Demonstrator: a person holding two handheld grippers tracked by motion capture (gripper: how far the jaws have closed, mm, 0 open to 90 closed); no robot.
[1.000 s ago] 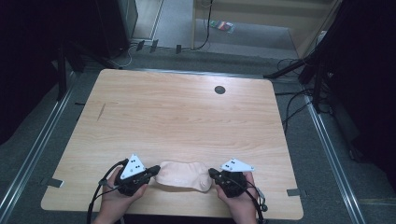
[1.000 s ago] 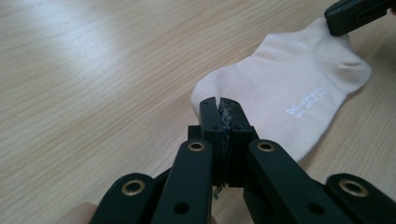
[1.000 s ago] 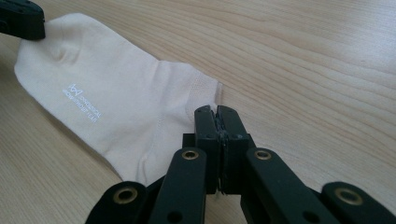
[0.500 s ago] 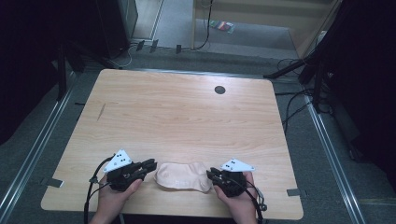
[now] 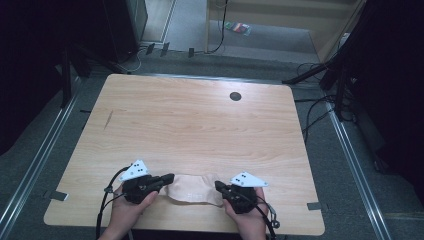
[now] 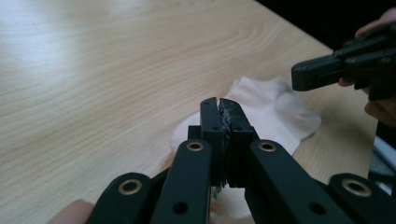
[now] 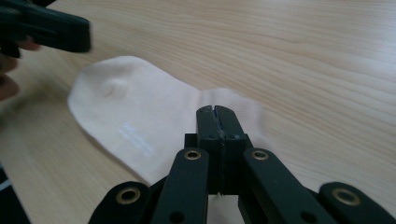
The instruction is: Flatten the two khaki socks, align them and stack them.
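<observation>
Near the desk (image 5: 190,120) front edge, pale sock (image 5: 192,187) lying flat, left tongs (image 5: 167,177) clenched, seemingly on nothing, right tongs (image 5: 218,186) clenched above its cuff end.

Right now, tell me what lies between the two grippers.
In the high view, a pale sock lies flat on the table between the left gripper and the right gripper.

bare table (image 5: 200,125) ahead, sock (image 5: 192,187) between grippers
</observation>
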